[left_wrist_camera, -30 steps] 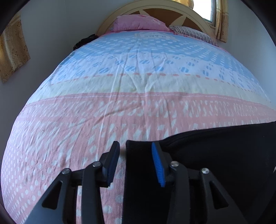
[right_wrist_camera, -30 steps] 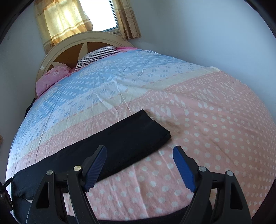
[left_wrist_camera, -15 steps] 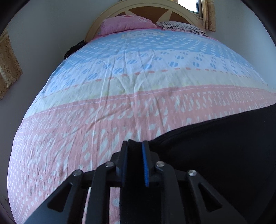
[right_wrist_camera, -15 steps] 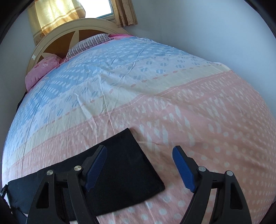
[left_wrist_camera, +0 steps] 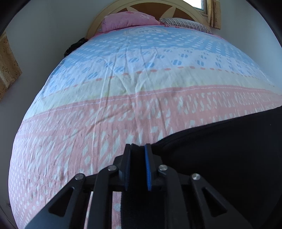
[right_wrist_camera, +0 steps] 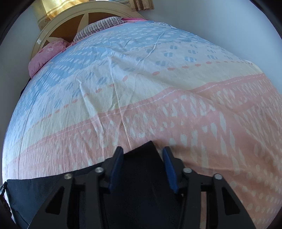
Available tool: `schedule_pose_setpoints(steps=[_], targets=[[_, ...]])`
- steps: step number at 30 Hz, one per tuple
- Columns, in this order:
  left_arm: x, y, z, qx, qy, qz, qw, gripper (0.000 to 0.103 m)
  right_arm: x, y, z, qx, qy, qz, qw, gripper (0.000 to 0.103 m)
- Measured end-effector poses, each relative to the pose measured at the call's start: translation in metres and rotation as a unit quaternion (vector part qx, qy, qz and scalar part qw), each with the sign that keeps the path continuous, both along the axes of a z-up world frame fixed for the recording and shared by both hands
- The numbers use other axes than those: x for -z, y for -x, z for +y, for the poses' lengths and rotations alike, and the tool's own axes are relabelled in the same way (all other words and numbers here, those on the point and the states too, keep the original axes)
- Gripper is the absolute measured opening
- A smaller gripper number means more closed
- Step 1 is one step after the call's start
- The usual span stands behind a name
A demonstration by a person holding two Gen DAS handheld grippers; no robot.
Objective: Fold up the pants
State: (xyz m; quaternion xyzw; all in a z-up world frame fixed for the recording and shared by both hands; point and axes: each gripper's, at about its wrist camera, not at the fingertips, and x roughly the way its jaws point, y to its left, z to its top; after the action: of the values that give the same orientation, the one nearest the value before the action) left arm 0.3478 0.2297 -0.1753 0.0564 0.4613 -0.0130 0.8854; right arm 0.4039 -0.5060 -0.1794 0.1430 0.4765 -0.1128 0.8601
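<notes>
Black pants (left_wrist_camera: 229, 149) lie flat across the near, pink part of the bedspread (left_wrist_camera: 88, 132). In the left wrist view my left gripper (left_wrist_camera: 137, 148) pinches one end of them, its jaws closing with a fold of black cloth pressed between the blue pads. In the right wrist view the other end of the pants (right_wrist_camera: 141, 176) lies between the fingers of my right gripper (right_wrist_camera: 143, 149). Its jaws are closing, and the pads stand on either side of the cloth corner without pressing it.
The bed fills both views, with a pink pillow (left_wrist_camera: 128, 21) and a striped pillow (left_wrist_camera: 185, 22) at the arched headboard (right_wrist_camera: 58, 19). A dark object (left_wrist_camera: 74, 45) sits by the bed's left side. White walls flank the bed; curtains (right_wrist_camera: 52, 7) hang behind.
My left gripper has shut on the pants' end. My right gripper has moved down over the other end, and its jaws have narrowed around the corner.
</notes>
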Motion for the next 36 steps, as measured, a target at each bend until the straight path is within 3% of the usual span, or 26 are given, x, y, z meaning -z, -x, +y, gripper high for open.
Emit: schedule_pose_setpoints(steps=[1, 6, 17, 22, 29, 36], targets=[[0.0, 0.0, -0.001, 0.001, -0.003, 0.0, 1.0, 0.013, 0.0, -0.002, 0.0, -0.002, 0.003, 0.002, 1.0, 0.016], [-0.007, 0.004, -0.004, 0.0, -0.01, -0.009, 0.9999, 0.013, -0.008, 0.003, 0.003, -0.007, 0.014, -0.005, 1.0, 0.006], [-0.033, 0.021, 0.003, 0.001, 0.026, -0.046, 0.9986, 0.012, -0.045, 0.04, 0.011, -0.02, 0.018, -0.063, 0.998, 0.005], [-0.051, 0.038, 0.014, -0.001, 0.07, -0.074, 0.9948, 0.012, -0.078, 0.074, 0.019, -0.032, 0.037, -0.119, 0.992, 0.005], [-0.072, 0.068, 0.024, 0.001, 0.135, -0.115, 0.9842, 0.012, -0.121, 0.138, 0.03, -0.06, 0.023, -0.218, 0.974, 0.005], [-0.082, 0.116, 0.035, 0.013, 0.183, -0.143, 0.9726, 0.012, -0.126, 0.222, 0.04, -0.096, 0.006, -0.285, 0.954, 0.005]])
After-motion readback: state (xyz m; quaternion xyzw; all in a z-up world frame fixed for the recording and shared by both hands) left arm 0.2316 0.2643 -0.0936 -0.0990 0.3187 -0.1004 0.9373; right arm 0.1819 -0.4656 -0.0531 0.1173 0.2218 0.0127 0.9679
